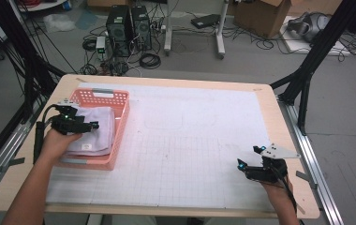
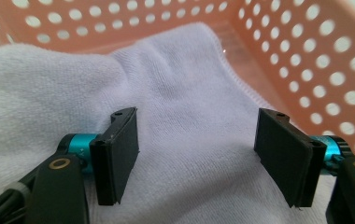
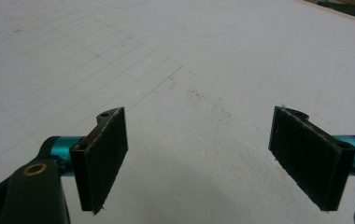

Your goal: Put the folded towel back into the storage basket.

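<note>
No readable text anywhere — the small label point(image 1: 86, 146) on the folded towel point(image 1: 96, 126) is perhaps printed, but too blurred.

Even, soft indoor light throughout (shadows faint), with both gripper views slightly blurred up close.

A: What lay beneath the right claw?
B: A white gridded sheet point(image 1: 190, 140) covering the wooden table point(image 1: 279, 122).

A: And far beyond both claws?
B: Two black computer towers point(image 1: 129, 28), tangled cables point(image 1: 150, 60), and a cardboard box point(image 1: 260, 14) on the floor.
</note>
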### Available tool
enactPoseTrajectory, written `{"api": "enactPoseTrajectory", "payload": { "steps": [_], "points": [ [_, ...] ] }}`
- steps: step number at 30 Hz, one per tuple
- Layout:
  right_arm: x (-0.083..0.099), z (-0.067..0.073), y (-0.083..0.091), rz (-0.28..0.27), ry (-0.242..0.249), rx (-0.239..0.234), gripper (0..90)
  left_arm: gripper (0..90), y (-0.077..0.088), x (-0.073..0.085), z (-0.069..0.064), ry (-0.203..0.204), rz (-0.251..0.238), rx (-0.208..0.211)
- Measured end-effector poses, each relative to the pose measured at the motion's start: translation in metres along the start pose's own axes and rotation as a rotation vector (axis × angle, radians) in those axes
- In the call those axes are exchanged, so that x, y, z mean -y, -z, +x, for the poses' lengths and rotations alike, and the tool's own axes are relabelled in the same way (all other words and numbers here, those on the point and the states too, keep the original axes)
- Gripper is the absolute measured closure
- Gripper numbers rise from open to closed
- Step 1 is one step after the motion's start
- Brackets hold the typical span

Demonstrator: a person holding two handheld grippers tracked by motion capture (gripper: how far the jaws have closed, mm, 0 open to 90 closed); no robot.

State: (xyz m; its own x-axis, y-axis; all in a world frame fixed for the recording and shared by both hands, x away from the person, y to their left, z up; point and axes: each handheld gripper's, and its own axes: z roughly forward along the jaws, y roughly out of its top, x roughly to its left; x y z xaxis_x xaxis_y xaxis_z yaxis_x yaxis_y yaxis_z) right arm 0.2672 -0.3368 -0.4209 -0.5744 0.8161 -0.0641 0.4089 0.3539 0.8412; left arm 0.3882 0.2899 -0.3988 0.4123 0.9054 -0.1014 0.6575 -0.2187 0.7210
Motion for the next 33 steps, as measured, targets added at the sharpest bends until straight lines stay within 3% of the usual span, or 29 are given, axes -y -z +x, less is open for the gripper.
{"api": "enactPoseTrajectory", "payload": {
  "steps": [6, 9, 11, 14, 16, 19, 23, 24, 25, 26, 30, 33],
  "points": [
    [0.000, 0.000, 0.000, 0.005, -0.003, 0.000, 18.5, 30.6, -0.012, 0.003, -0.001, 0.008, 0.068, 0.031],
    [0.000, 0.000, -0.001, 0.003, 0.001, 0.000, 18.4, 31.7, -0.013, 0.003, -0.001, 0.017, 0.072, 0.050],
    [0.000, 0.001, -0.002, 0.008, 0.000, -0.002, 18.5, 33.6, -0.015, 0.003, 0.000, 0.030, 0.076, 0.090],
    [0.000, 0.002, -0.003, 0.010, 0.003, -0.005, 18.5, 35.5, -0.017, 0.003, -0.001, 0.003, 0.061, 0.150],
    [-0.001, 0.002, -0.003, 0.008, 0.004, -0.005, 18.4, 37.0, -0.017, 0.002, -0.002, -0.004, 0.047, 0.145],
    [-0.001, 0.002, -0.003, 0.006, 0.005, -0.005, 18.5, 35.7, -0.010, -0.001, -0.001, 0.003, -0.036, 0.149],
    [-0.001, 0.001, -0.002, 0.003, 0.002, -0.005, 18.5, 29.2, 0.007, -0.005, -0.006, -0.008, -0.243, 0.142],
    [-0.001, 0.001, -0.002, 0.003, 0.002, -0.005, 18.5, 28.0, 0.007, -0.005, -0.006, -0.008, -0.243, 0.142],
    [-0.001, 0.001, -0.002, 0.003, 0.002, -0.004, 18.5, 26.6, 0.017, -0.008, -0.009, -0.008, -0.346, 0.142],
    [-0.001, 0.001, -0.001, 0.004, 0.000, -0.005, 18.4, 26.0, 0.022, -0.009, -0.012, -0.006, -0.383, 0.140],
    [-0.001, 0.001, 0.000, -0.002, 0.000, -0.002, 18.4, 21.7, 0.033, -0.011, -0.021, -0.010, -0.468, 0.144],
    [-0.001, 0.000, 0.001, -0.005, 0.001, -0.002, 18.4, 18.8, 0.037, -0.012, -0.027, -0.016, -0.502, 0.156]
  ]
}}
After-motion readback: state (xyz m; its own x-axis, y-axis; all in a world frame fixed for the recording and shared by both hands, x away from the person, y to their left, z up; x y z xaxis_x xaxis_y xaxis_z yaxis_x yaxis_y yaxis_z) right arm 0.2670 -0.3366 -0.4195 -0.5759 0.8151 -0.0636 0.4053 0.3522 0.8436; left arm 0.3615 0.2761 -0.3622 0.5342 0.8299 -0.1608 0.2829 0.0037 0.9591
